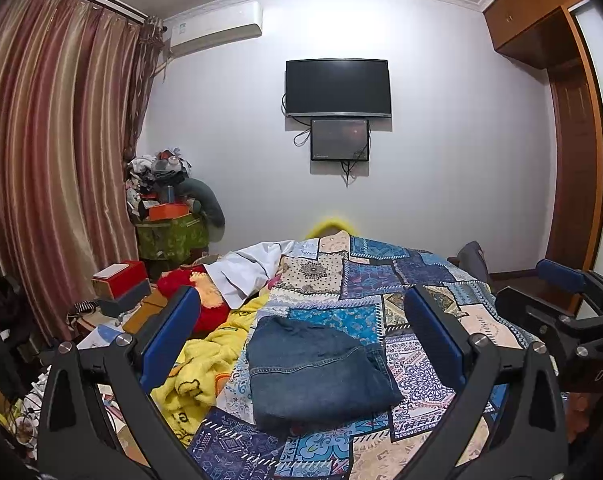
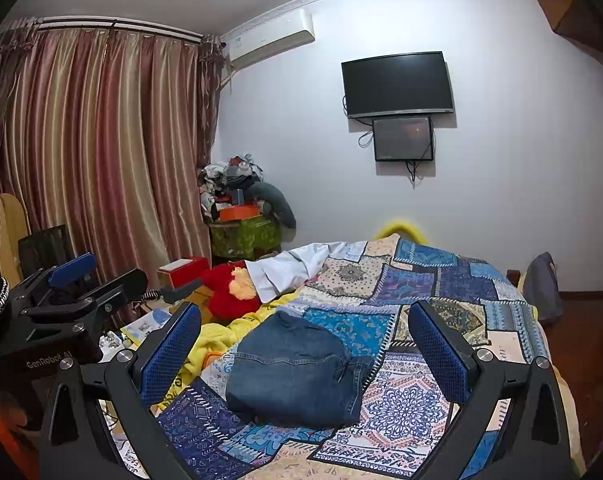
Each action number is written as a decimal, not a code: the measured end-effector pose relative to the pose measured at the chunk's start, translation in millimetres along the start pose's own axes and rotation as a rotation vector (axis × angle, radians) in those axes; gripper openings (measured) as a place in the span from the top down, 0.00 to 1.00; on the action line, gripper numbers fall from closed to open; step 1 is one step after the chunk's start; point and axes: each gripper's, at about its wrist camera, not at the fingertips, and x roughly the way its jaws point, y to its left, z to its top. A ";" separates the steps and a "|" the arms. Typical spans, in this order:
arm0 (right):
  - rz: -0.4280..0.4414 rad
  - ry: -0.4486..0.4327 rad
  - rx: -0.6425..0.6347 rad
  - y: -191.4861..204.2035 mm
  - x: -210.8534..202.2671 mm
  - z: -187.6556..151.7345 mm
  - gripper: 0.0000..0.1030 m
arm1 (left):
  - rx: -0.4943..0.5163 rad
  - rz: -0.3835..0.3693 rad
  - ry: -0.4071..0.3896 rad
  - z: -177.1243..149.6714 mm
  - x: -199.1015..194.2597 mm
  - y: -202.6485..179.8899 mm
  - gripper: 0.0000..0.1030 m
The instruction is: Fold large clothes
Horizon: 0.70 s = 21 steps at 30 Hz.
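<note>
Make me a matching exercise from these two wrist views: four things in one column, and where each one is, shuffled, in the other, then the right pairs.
Things:
1. folded jeans
2. red plush toy
3. television
4. air conditioner

Places:
A. mounted high on the wall beside the curtain
B. lying on the patchwork bedspread between the open fingers
C. fixed to the wall above a smaller screen
D. at the bed's left edge, by the yellow blanket

Pairs: 1-B, 2-D, 3-C, 4-A
</note>
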 end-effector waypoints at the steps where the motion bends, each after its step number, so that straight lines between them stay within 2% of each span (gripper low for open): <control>1: 0.001 0.000 0.000 0.0 -0.2 0.6 0.00 | 0.000 -0.001 0.000 0.0 0.0 -0.1 0.00; 21: 0.004 0.002 0.014 0.7 0.8 2.4 0.00 | -0.004 -0.019 -0.005 -1.6 -1.6 4.2 0.00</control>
